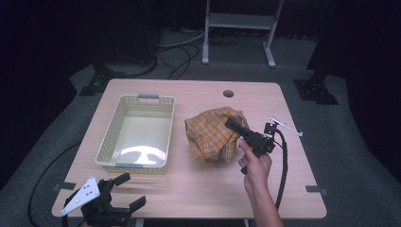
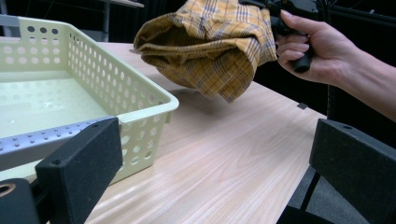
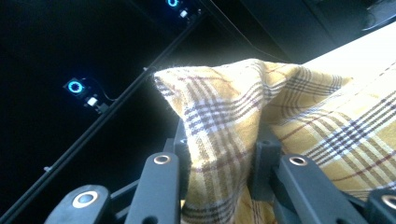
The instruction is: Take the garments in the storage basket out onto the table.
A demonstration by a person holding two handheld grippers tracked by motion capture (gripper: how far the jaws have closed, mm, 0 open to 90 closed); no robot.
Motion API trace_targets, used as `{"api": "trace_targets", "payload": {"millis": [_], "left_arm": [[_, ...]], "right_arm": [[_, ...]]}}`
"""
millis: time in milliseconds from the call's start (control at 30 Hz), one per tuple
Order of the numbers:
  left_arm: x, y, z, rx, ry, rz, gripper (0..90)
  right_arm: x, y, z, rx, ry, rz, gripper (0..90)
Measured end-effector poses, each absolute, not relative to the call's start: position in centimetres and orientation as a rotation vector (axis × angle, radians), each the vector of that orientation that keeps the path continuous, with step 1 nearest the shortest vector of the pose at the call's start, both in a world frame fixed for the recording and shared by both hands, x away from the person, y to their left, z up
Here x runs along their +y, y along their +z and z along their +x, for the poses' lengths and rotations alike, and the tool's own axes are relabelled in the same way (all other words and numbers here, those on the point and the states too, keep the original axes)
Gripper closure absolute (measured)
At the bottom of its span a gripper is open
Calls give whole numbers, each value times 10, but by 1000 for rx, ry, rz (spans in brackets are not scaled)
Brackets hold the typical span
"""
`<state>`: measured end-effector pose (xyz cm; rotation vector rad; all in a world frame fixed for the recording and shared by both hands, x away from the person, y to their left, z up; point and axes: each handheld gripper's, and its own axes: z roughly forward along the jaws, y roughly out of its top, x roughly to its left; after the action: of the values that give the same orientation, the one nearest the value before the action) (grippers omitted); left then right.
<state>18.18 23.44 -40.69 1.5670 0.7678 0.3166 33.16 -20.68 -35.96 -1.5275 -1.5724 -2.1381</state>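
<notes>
Yellow plaid cloth hangs bunched above the table, just right of the basket, pinched in the right gripper, and could slip from that small fold, while the left gripper idles, jaws spread apart.

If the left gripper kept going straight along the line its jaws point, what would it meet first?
Probably the near corner of the basket, just ahead of the left gripper; bare table lies between its open jaws. Depth is uncertain; the held cloth hangs farther on.
</notes>
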Motion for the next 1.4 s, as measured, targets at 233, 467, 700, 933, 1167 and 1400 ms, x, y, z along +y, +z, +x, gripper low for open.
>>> {"api": "trace_targets", "payload": {"millis": [233, 467, 700, 933, 1167, 1400], "left_arm": [[235, -407, 182, 770, 317, 1564, 26], [235, -407, 182, 771, 318, 1562, 26], [235, -407, 182, 770, 318, 1561, 26], [236, -406, 181, 770, 318, 1561, 26], [235, -406, 181, 771, 320, 1561, 27], [235, -407, 182, 771, 320, 1566, 26]], "right_arm": [[-208, -371, 333, -1589, -2100, -1569, 701], [-206, -377, 335, -1623, -2081, -1592, 700], [-202, -384, 336, -1660, -2057, -1602, 696], [-202, -388, 336, -1675, -2043, -1613, 690], [-202, -393, 336, -1676, -2035, -1615, 690], [-203, -400, 336, -1669, -2014, -1622, 688]]}}
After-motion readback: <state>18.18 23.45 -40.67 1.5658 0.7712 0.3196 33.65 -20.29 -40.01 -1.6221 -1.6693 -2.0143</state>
